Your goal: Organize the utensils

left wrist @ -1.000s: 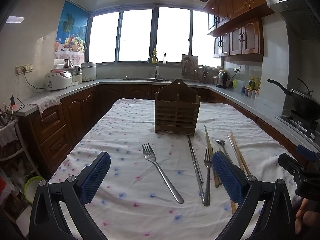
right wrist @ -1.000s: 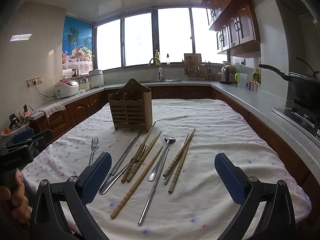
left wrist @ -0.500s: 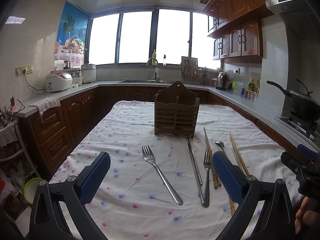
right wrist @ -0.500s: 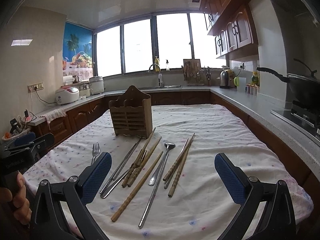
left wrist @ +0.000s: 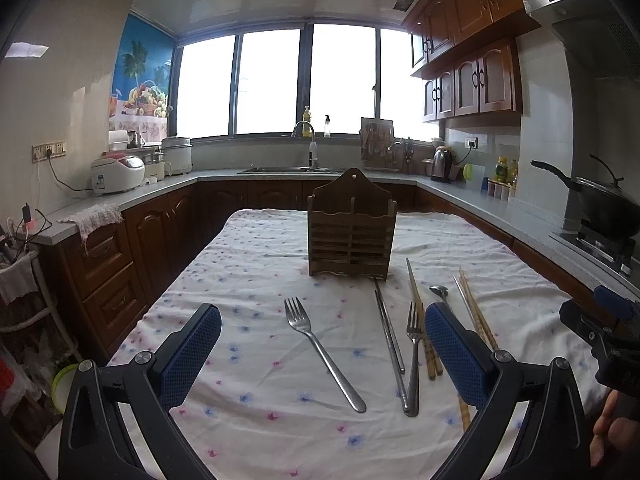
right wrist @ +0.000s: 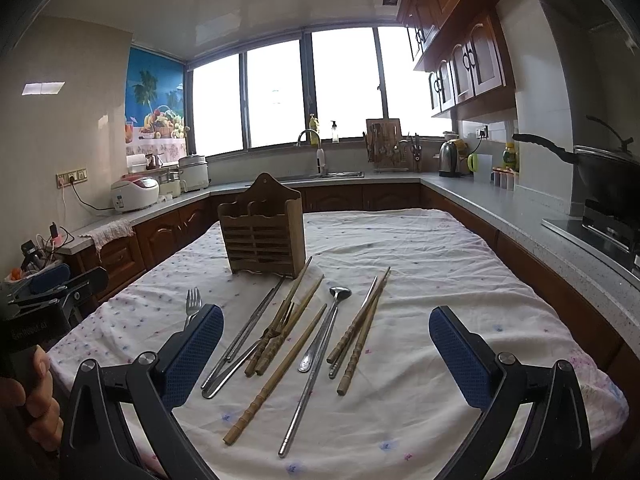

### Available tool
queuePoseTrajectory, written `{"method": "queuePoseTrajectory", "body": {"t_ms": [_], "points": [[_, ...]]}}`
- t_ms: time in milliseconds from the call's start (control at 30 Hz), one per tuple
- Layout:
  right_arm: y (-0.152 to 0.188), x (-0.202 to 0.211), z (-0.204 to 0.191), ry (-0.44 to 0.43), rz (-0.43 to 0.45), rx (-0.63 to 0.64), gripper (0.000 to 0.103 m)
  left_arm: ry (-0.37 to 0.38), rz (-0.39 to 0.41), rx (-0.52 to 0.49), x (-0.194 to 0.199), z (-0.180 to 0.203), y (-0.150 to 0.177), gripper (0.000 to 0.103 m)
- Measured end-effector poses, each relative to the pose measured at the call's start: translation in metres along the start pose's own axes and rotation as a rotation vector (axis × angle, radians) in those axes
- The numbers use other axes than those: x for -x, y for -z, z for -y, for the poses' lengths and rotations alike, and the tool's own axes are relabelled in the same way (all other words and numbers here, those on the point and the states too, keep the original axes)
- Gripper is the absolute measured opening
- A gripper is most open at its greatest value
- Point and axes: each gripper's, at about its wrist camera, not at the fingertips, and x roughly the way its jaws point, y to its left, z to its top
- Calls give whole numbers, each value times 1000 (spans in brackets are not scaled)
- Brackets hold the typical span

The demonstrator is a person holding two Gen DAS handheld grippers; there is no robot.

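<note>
Along the left wrist view, the left gripper (left wrist: 322,354) hangs wide open over the cloth-covered counter (left wrist: 248,272), holding nothing. A lone fork (left wrist: 320,350) lies between its blue pads, apart from the other utensils. Beyond it stands the wooden utensil holder (left wrist: 351,228), upright. To the right lie metal chopsticks (left wrist: 390,336), a second fork (left wrist: 414,360) and a spoon (left wrist: 439,290) partly hidden by the pad. No writing is readable here.

From the right wrist view, the right gripper (right wrist: 326,354) is likewise spread wide and empty. This view shows the whole scatter: bamboo chopsticks (right wrist: 276,372), a long metal spoon (right wrist: 316,364) and a further chopstick pair (right wrist: 360,328); the lone fork is half hidden behind the left pad. At the left edge a hand (right wrist: 30,400) grips the other device, whose white lettering is too blurred to read.
</note>
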Motion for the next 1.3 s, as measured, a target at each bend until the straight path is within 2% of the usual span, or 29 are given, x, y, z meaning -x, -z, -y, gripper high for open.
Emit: {"method": "queuePoseTrajectory", "body": {"t_ms": [1000, 1300], "points": [[-3, -1, 0, -9, -3, -15, 103, 12, -19, 11, -3, -1, -1, 102], [-17, -28, 28, -15, -101, -118, 103, 124, -140, 93, -36, -12, -18, 102]]}}
